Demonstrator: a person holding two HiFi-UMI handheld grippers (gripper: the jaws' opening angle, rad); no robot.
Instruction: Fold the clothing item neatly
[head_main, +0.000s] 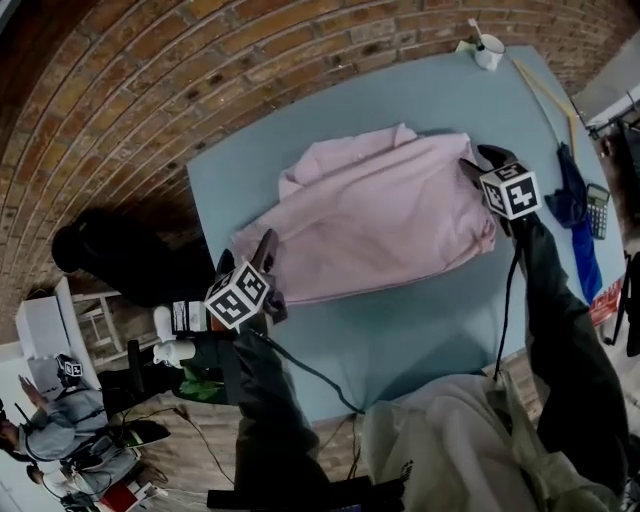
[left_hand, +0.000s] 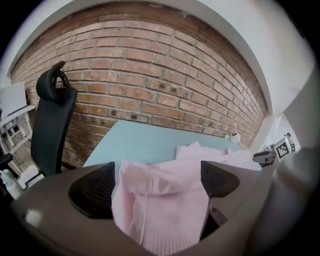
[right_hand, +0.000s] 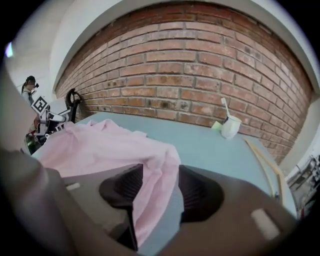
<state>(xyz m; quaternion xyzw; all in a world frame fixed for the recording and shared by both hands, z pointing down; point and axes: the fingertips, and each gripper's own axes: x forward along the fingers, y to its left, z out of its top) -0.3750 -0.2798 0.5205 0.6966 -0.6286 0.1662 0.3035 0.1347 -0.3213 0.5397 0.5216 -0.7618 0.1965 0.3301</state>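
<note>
A pale pink garment (head_main: 380, 215) lies folded over on the light blue table (head_main: 420, 320). At its near left corner, my left gripper (head_main: 262, 260) stands wide open. In the left gripper view the pink fabric (left_hand: 165, 210) lies loosely bunched between the spread pads (left_hand: 95, 190). My right gripper (head_main: 478, 165) is at the garment's right edge. A fold of the pink cloth (right_hand: 150, 185) hangs between its parted pads, with a strip of table showing beside the right pad (right_hand: 200, 192).
A white cup (head_main: 488, 50) stands at the table's far right corner, and a long wooden stick (head_main: 545, 95) lies along the right edge. A blue cloth (head_main: 575, 210) and a calculator (head_main: 598, 210) sit off the right side. A black chair (head_main: 100, 250) stands left of the table by the brick wall.
</note>
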